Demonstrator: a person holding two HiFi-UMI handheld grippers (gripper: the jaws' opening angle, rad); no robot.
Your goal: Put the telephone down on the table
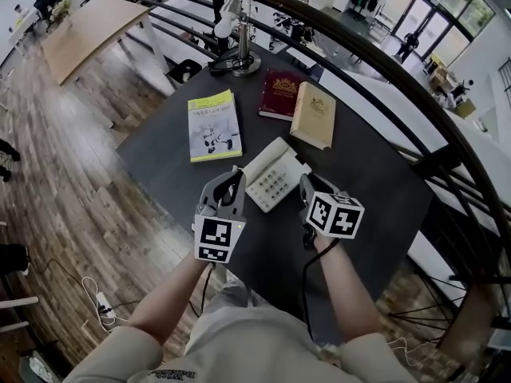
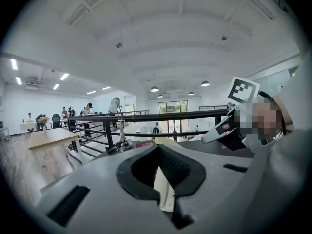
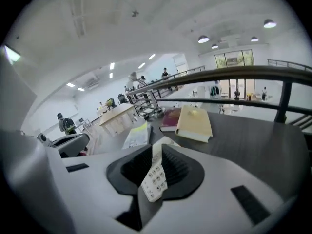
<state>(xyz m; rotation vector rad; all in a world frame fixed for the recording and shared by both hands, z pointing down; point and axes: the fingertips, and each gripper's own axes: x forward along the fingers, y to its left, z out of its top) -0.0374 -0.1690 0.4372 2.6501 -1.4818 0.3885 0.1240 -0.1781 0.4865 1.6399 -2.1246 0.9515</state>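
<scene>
- Head view: phone [image 1: 274,174] was held over table [image 1: 160,146], flanked by left gripper [image 1: 233,179] and right gripper [image 1: 306,185], equally near.
- Left gripper view: jaws were closed on the phone's edge [image 2: 164,191].
- Right gripper view: jaws were clamped on its keypad side [image 3: 155,178].

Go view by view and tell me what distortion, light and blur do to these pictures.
Head view: wide lens bows the railing; light is even, the telephone sharp. Left gripper view: round black vignette, bright ceiling, a mosaic patch at right. Right gripper view: same vignette; the telephone's keypad between the fingers is sharp, the far background hazy.
</scene>
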